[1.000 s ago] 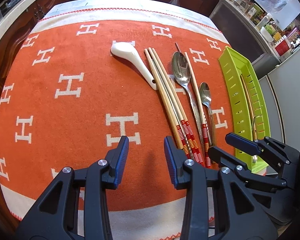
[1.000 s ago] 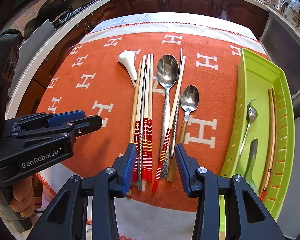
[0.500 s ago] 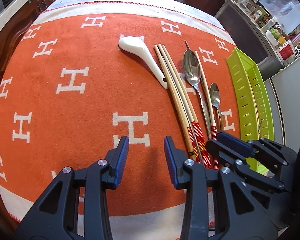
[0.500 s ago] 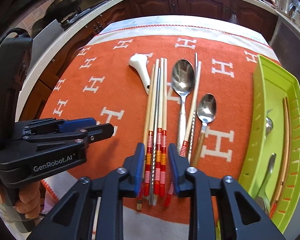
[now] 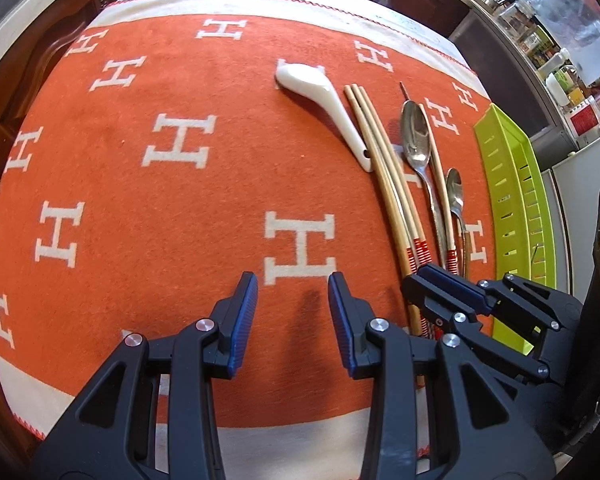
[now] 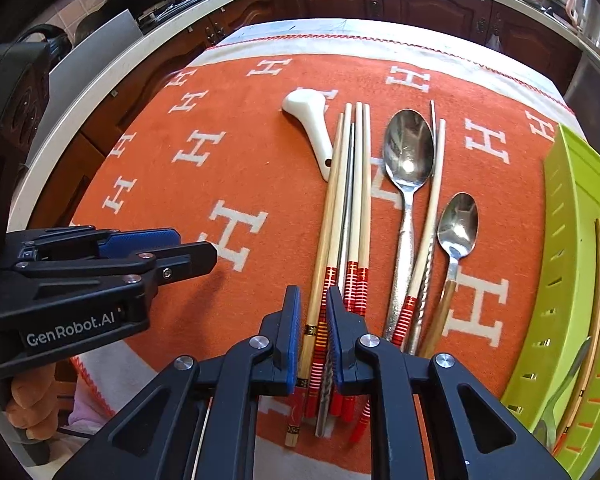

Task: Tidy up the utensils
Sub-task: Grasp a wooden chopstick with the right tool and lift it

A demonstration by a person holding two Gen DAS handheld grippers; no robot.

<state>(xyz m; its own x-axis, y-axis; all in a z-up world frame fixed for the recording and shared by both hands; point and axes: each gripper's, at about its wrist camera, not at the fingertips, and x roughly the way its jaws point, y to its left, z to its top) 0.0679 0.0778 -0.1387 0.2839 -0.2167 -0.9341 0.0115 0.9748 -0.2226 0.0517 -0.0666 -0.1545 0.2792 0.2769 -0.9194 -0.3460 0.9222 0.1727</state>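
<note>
L gripper (image 5: 289, 322) spread, empty, over bare blanket (image 5: 140, 200). Mid-blanket: chopsticks (image 6: 342, 216) bundled beside white spoon (image 6: 312, 128). R gripper (image 6: 313, 336) nearly closed on two sticks' red-banded ends. Light, stiff, smooth, prob. roll or pivot; grip w/ both pads square. Tray (image 6: 572, 208) far right.

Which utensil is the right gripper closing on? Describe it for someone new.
On the orange blanket, left of the big metal spoon, lies a chopstick bundle. The right gripper pinches its leftmost wooden chopstick: gold-and-black banded handle, unlike its red-striped neighbours.
</note>
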